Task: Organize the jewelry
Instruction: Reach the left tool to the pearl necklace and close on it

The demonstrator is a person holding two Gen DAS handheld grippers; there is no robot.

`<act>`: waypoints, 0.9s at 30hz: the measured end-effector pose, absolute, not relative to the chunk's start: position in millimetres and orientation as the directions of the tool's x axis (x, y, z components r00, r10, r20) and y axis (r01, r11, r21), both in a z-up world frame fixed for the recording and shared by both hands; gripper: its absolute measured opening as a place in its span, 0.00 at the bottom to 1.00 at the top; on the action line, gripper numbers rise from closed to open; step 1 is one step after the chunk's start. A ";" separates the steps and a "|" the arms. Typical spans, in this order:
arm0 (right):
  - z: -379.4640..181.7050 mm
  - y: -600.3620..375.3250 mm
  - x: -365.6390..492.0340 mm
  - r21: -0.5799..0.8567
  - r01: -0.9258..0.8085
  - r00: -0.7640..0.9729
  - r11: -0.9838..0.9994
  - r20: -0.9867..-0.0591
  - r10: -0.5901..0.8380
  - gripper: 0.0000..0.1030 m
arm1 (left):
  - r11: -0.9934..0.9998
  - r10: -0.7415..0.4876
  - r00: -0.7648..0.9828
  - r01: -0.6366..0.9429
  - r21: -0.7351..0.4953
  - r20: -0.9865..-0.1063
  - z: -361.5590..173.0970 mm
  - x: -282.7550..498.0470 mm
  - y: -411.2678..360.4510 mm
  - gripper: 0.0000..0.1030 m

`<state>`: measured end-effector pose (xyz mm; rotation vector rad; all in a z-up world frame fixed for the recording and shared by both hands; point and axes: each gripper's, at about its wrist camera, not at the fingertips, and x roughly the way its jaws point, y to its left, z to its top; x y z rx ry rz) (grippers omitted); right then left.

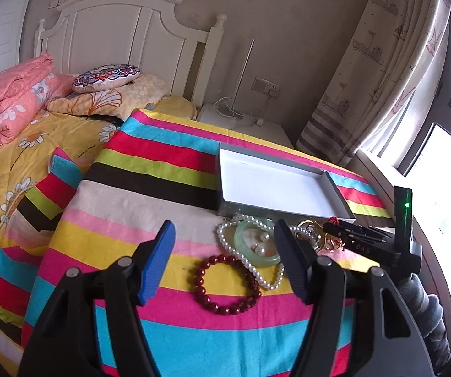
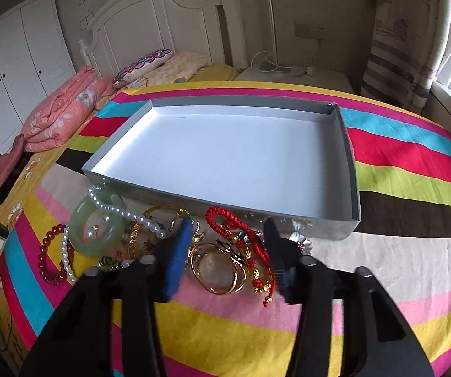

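Jewelry lies heaped on the striped desk (image 2: 382,267) just before an empty tray (image 2: 225,163) (likely its destination). The right tool (image 2: 228,251) brackets gold bangles (image 2: 222,273), not gripping; the left tool (image 1: 225,257), open, hovers above a jade bangle (image 1: 253,248).

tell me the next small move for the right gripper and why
Probably close the right gripper on the gold bangles and red cord bracelet lying between its fingers, then lift. The shallow grey box with white floor just beyond holds nothing yet, and all the jewelry sits in front of it on the striped cloth.
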<state>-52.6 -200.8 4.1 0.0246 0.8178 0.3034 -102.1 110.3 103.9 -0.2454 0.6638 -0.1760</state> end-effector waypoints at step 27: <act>45.7 -245.8 -145.8 0.232 -0.340 0.721 0.911 -0.557 0.411 0.11 | 0.832 -0.463 0.497 -0.043 -0.554 -0.734 15.1 36.3 38.4 0.11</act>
